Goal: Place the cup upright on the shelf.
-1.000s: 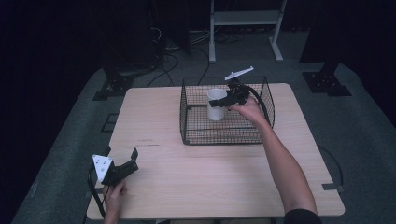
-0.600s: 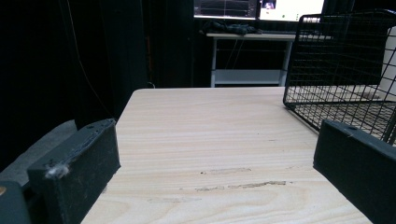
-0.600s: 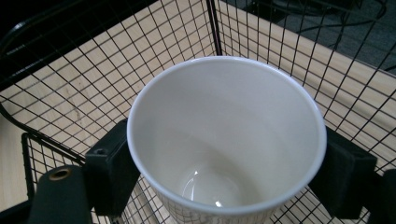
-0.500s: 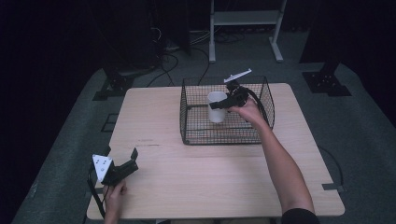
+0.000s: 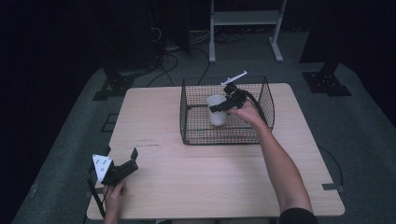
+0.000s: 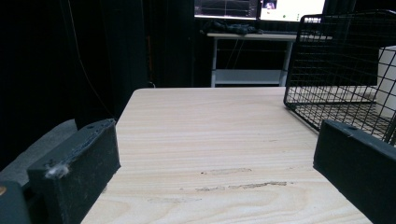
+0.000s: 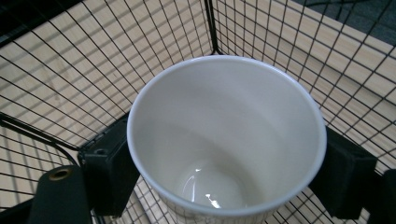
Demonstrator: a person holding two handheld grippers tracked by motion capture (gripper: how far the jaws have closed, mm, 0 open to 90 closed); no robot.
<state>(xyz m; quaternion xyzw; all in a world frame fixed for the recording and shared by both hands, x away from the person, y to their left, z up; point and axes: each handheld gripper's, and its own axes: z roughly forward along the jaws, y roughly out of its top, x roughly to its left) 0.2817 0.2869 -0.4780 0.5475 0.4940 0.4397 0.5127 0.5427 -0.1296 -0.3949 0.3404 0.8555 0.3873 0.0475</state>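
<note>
High view, near edge: we see our left tongs at the lower left of the frame, low over the table.
Left tongs: released, jaws wide apart with bare wood between them in the left gripper view.
Middle of frame: our right forearm reaches up to the wire basket.
Right tongs: clenched on the white cup, one pad pressed on each side of its wall.
White cup: upright and empty inside the wire basket, upper centre of the frame.
</note>
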